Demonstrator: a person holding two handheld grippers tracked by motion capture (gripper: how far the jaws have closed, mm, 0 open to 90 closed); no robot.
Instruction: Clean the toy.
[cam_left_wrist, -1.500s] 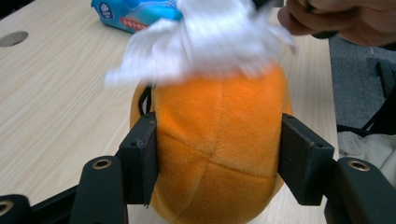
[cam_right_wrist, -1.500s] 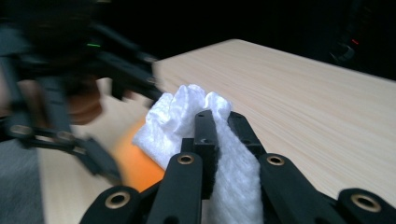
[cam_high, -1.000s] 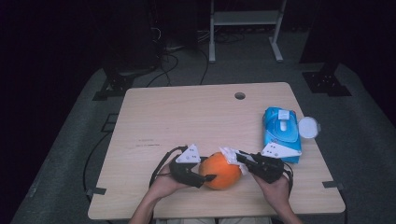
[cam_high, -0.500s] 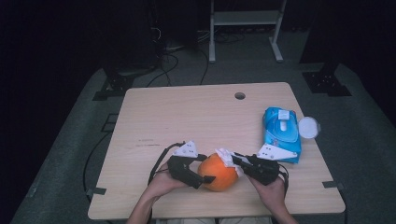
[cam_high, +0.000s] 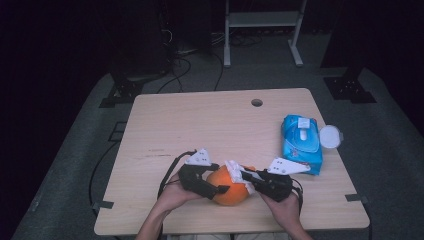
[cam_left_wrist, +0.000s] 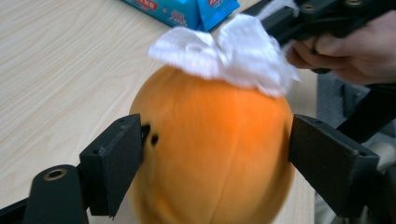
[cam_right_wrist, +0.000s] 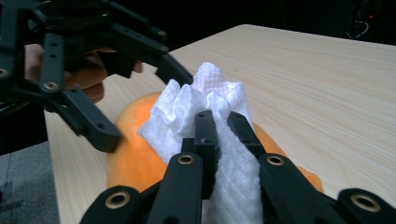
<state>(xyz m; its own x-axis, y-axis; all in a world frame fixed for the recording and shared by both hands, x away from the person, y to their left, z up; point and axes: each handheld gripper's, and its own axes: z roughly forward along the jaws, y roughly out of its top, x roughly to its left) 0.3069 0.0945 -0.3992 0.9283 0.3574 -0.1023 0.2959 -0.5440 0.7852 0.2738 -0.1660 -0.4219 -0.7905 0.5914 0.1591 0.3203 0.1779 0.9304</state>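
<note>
An orange plush ball (cam_high: 231, 190) rests near the table's front edge. My left gripper (cam_high: 220, 190) is shut on it, one jaw pressed to each side of the ball (cam_left_wrist: 210, 154). A crumpled white wipe (cam_high: 234, 169) lies on top of the ball, held by my right gripper (cam_high: 245, 176), which is shut on it. In the right gripper view the wipe (cam_right_wrist: 201, 105) bunches out past the closed jaws and rests against the ball (cam_right_wrist: 133, 158). The wipe (cam_left_wrist: 224, 51) covers the ball's crown in the left gripper view.
A blue wipes pack (cam_high: 301, 142) lies at the right side of the table (cam_high: 210, 125), with a round white lid (cam_high: 330, 136) at its right edge. A cable hole (cam_high: 257, 102) sits near the far edge. A metal stand (cam_high: 262, 20) and cables are on the floor beyond.
The right gripper has slid a little to the left with the wipe across the ball's top. The left gripper keeps its hold on the ball, which barely shifted.
</note>
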